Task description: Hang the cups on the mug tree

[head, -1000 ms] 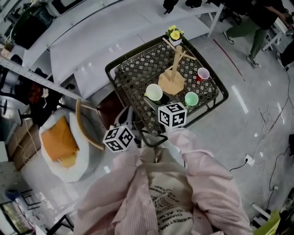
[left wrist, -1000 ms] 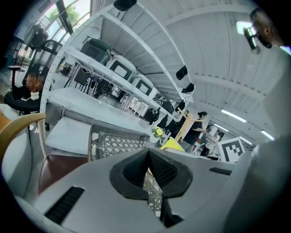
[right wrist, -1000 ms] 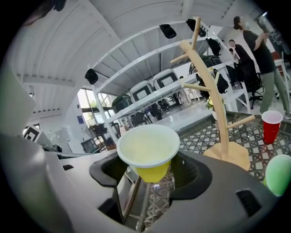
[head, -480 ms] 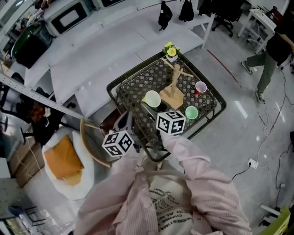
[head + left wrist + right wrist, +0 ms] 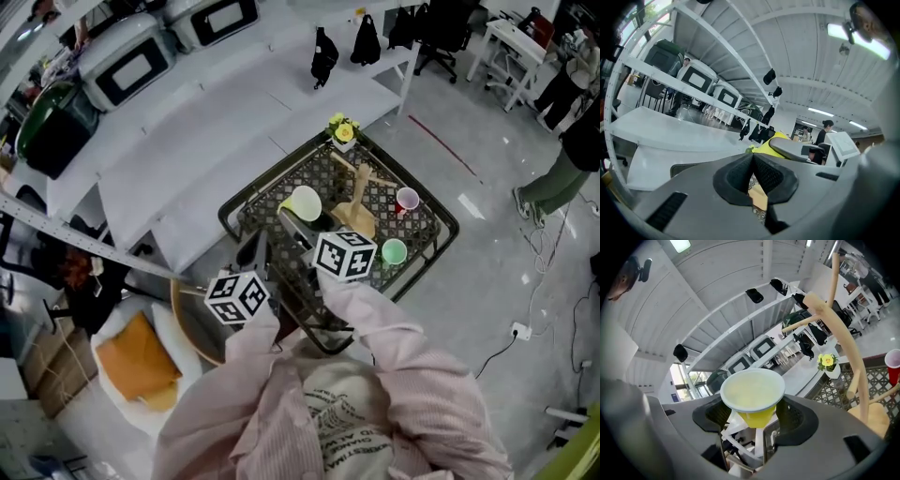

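A wooden mug tree (image 5: 361, 192) stands on a black mesh table (image 5: 265, 184). My right gripper (image 5: 298, 223) is shut on a yellow cup (image 5: 305, 202), holding it above the mesh just left of the tree's base. In the right gripper view the yellow cup (image 5: 753, 392) sits between the wide-set pads of the right gripper (image 5: 757, 417), mouth towards the camera, with the tree's branches (image 5: 843, 338) to the right. A red cup (image 5: 407, 199) and a green cup (image 5: 394, 251) stand on the table right of the tree. My left gripper (image 5: 255, 246) hovers at the table's near-left edge; the left gripper (image 5: 753, 164) is shut on nothing.
A small pot of yellow flowers (image 5: 343, 131) stands at the table's far corner. White benches with appliances (image 5: 141, 70) run behind. A round basket with an orange cushion (image 5: 131, 347) lies on the floor at the left. A person (image 5: 572, 141) stands far right; cables (image 5: 544, 309) trail on the floor.
The yellow cup has risen and shifted left away from the tree's base, carried in my right gripper. The head view has swung, so the table sits lower in the frame.
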The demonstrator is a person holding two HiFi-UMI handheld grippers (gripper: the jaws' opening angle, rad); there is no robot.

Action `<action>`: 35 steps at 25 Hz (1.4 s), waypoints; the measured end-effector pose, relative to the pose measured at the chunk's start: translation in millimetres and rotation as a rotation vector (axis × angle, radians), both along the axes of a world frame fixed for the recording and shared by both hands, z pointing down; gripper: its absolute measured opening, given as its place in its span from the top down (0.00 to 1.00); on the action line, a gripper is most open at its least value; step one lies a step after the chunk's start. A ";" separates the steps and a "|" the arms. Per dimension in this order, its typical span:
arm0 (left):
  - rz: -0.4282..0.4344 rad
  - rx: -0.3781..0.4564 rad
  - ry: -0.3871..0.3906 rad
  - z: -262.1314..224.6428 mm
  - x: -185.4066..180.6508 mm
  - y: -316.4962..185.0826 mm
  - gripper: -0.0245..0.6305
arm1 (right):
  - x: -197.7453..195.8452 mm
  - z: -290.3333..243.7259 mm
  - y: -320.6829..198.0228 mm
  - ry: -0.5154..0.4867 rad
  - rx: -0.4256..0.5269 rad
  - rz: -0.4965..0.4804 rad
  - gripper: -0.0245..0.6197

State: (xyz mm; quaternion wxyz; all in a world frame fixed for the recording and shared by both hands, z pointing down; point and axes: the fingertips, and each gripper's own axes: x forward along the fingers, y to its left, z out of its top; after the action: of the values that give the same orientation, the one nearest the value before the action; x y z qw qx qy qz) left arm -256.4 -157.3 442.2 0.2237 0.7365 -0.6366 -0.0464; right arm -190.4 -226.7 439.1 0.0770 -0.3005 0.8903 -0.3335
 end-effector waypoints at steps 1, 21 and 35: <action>0.009 0.006 -0.003 -3.2 -1.4 -3.5 0.96 | -1.0 -2.9 -4.3 -0.009 -0.003 0.010 0.52; 0.117 0.049 -0.010 -26.4 3.9 -41.1 0.96 | 17.7 -43.7 -73.8 -0.277 -0.107 0.200 0.52; 0.140 0.036 -0.017 -23.5 8.3 -48.0 0.96 | 41.0 -48.3 -97.3 -0.528 -0.201 0.339 0.52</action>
State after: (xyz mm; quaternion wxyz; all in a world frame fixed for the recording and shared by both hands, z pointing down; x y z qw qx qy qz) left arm -248.1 -205.3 418.7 0.2078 0.7836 -0.5844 -0.0356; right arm -149.4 -324.0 390.8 0.3296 -0.3535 0.7394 -0.4687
